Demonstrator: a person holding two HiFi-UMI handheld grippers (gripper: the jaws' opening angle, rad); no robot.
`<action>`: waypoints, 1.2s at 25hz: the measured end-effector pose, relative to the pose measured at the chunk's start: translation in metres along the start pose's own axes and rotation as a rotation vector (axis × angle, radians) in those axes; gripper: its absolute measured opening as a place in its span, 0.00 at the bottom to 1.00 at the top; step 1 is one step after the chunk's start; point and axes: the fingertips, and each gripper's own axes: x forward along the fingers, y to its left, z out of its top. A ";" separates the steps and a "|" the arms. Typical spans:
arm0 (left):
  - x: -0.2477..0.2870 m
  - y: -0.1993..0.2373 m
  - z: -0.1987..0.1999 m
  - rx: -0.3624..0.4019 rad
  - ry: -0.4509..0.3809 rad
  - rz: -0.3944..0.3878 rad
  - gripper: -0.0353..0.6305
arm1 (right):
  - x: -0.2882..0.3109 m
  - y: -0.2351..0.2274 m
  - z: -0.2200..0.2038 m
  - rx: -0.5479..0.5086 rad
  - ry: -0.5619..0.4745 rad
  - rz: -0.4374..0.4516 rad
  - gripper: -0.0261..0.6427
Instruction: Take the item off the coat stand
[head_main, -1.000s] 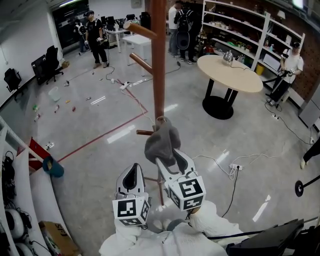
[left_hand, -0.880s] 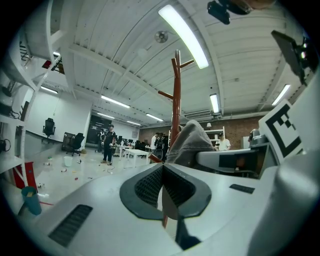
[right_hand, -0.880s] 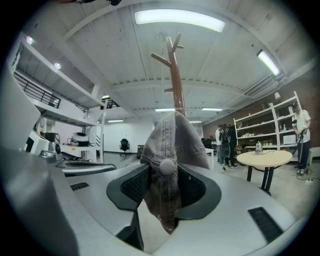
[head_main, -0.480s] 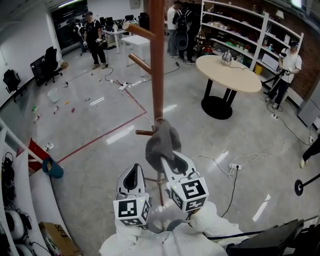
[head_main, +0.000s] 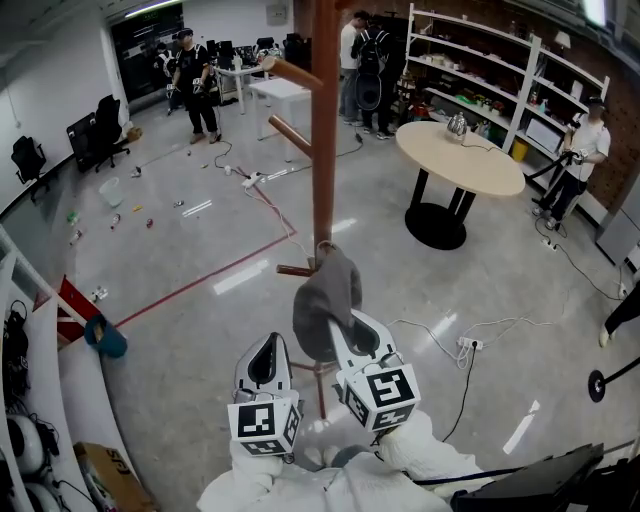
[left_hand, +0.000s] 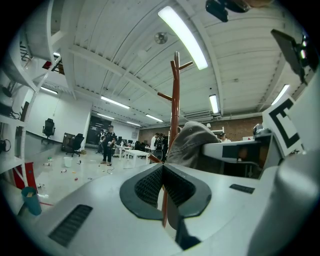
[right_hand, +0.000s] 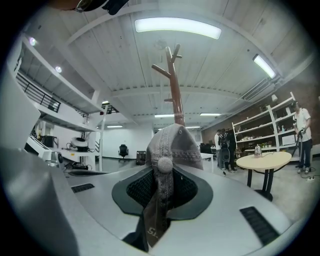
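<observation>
We find the right claw (right_hand: 164, 192) has just been closing and now clamps the grey cap (right_hand: 175, 142). The left claw (left_hand: 162, 185) is together and empty. We judge lift-off from the coat stand (head_main: 322, 150) is due.

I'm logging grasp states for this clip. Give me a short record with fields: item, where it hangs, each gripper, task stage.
item: grey cap
location: hanging low against the pole of the coat stand, not yet off
right gripper: jaws have just been closing; pads now pinch the cap's fabric
left gripper: jaws together, nothing held, beside the right one
stage: grasp made, lifting off remains
</observation>
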 end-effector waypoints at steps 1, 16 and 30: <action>0.000 0.001 0.001 0.000 -0.002 0.000 0.04 | 0.000 0.001 0.001 -0.002 -0.005 -0.002 0.14; -0.004 -0.008 -0.004 -0.009 -0.005 -0.006 0.04 | -0.027 0.013 0.015 0.000 -0.107 -0.003 0.13; -0.013 -0.017 -0.007 -0.008 0.006 -0.003 0.04 | -0.056 0.027 0.027 -0.005 -0.184 0.007 0.13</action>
